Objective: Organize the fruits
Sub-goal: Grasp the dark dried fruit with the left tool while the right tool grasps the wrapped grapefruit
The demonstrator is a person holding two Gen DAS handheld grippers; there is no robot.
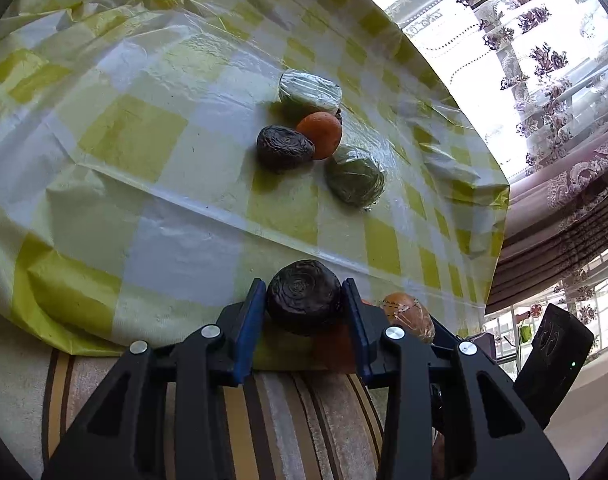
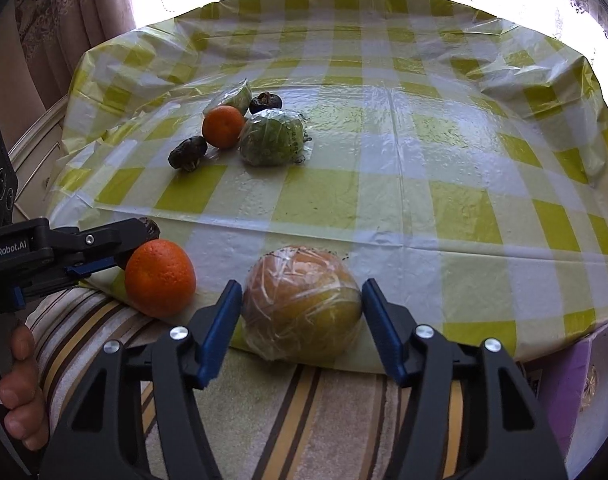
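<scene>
In the left wrist view my left gripper (image 1: 304,285) is shut on a dark wrinkled fruit (image 1: 304,300) at the table's near edge, with both blue pads pressed on its sides. The right wrist view shows that gripper (image 2: 130,246) from the side, beside a loose orange (image 2: 160,278). My right gripper (image 2: 302,282) is shut on a plastic-wrapped yellow-orange fruit (image 2: 302,304), its pads touching both flanks. That wrapped fruit (image 1: 407,312) peeks out behind the left gripper's right finger.
Farther back on the yellow-checked tablecloth (image 2: 423,140) lies a cluster: an orange (image 2: 223,126), two wrapped green fruits (image 2: 272,138) (image 2: 234,98) and two dark fruits (image 2: 188,153) (image 2: 266,102). Striped fabric (image 2: 304,420) covers the near edge. A hand (image 2: 20,380) holds the left gripper. Curtains hang behind.
</scene>
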